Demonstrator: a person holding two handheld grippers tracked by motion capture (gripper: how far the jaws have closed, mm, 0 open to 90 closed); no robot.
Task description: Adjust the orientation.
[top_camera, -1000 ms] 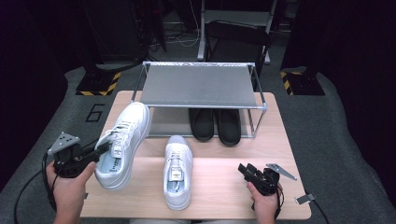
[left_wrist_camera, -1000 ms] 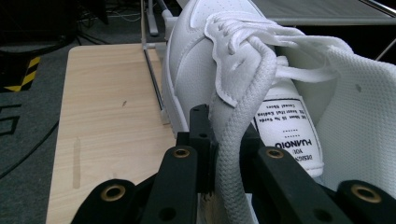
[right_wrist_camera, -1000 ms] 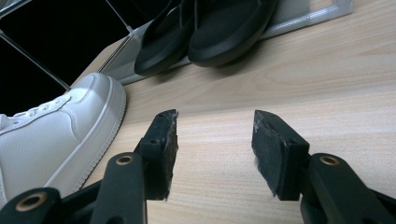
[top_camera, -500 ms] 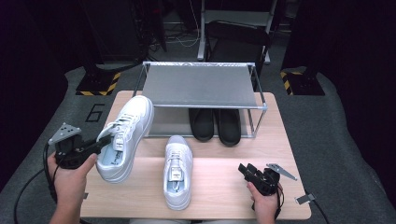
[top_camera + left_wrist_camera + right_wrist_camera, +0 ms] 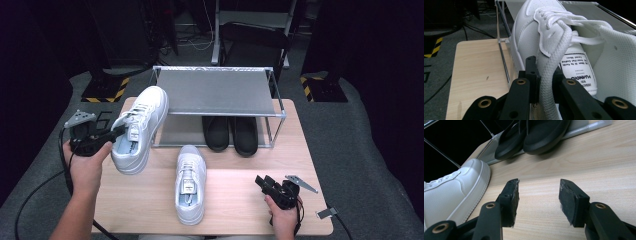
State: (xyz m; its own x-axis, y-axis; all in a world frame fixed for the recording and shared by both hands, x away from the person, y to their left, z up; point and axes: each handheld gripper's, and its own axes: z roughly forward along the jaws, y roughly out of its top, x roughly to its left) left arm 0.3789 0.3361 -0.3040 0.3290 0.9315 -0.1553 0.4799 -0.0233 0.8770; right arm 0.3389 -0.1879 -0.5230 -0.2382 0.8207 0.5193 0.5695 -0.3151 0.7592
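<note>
At the left of the table (image 5: 240,210), the left gripper (image 5: 116,134) was clamped on the collar edge of a white sneaker (image 5: 140,127), its jaws pinching the padded rim beside the tongue label, as the left gripper view showed close up (image 5: 554,82). The held sneaker hung tilted above the left part of the tabletop, toe pointing far and toward the near left corner of the metal shoe rack (image 5: 220,92), heel end nearest the hand. In the left gripper view its toe (image 5: 529,30) sat just beside the rack's left upright.

Near the middle of the table, a second white sneaker (image 5: 190,182) lay flat on its sole, toe pointing far, well apart from the held one. Behind it, on the rack's lower level, a pair of black shoes (image 5: 230,132) stood side by side.

At the near right, the right gripper (image 5: 264,182) rested low on the wood with its jaws spread wide and nothing between them; the right gripper view (image 5: 537,197) showed bare tabletop in the gap.
</note>
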